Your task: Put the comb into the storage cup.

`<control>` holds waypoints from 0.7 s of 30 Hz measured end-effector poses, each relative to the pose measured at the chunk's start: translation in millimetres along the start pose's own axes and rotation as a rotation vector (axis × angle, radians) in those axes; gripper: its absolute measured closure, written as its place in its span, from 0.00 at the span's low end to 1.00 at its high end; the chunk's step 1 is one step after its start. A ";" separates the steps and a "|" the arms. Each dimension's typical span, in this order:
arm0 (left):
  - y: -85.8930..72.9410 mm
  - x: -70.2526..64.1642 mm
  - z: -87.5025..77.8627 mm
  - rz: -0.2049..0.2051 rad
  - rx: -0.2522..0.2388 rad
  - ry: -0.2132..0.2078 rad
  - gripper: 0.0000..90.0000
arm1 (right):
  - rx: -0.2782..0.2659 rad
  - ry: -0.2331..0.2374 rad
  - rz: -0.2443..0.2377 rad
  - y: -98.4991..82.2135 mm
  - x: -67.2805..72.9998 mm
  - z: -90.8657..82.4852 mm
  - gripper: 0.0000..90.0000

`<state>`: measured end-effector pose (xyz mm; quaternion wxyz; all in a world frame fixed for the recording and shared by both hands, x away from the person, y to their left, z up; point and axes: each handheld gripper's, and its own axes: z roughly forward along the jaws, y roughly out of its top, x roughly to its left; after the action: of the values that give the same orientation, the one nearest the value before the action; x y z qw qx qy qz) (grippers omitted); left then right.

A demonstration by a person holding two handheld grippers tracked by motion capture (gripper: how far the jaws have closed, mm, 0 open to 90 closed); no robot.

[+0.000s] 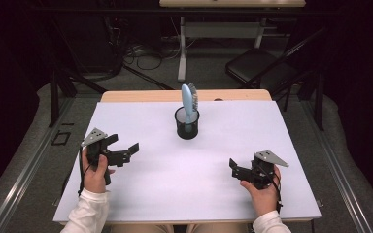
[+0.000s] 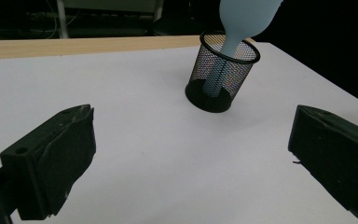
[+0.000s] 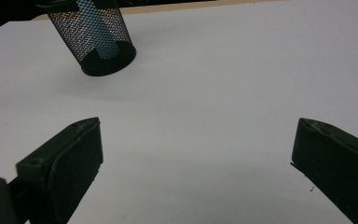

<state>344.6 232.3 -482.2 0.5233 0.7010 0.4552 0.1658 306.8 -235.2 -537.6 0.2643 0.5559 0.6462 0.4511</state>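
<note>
Both grippers point(image 1: 126, 148) point(image 1: 234, 166) spread wide, empty; hairbrush point(image 1: 189, 101) upright in mesh cup point(image 1: 187, 127).

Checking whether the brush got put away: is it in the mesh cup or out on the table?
In. The light blue brush stands handle-down inside the black mesh cup, its head sticking up above the rim.

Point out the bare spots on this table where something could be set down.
Widest free patch: the white table top between the left gripper and the right gripper, in front of the mesh cup. Both back corners beside the cup are bare too. The cup itself is taken by a blue brush.
</note>
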 end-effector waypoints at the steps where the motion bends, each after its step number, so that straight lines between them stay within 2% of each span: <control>1: -0.1 0.0 0.1 0.000 0.000 0.000 0.01 | 0.000 0.000 0.002 -0.1 0.1 0.0 0.02; 21: -0.3 0.7 -0.1 -0.003 0.000 0.002 0.01 | 0.008 0.006 0.001 -2.9 0.9 -0.1 0.02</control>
<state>344.7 232.9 -482.6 0.5230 0.7003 0.4568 0.1655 305.1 -234.3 -539.9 0.2598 0.5560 0.6485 0.4503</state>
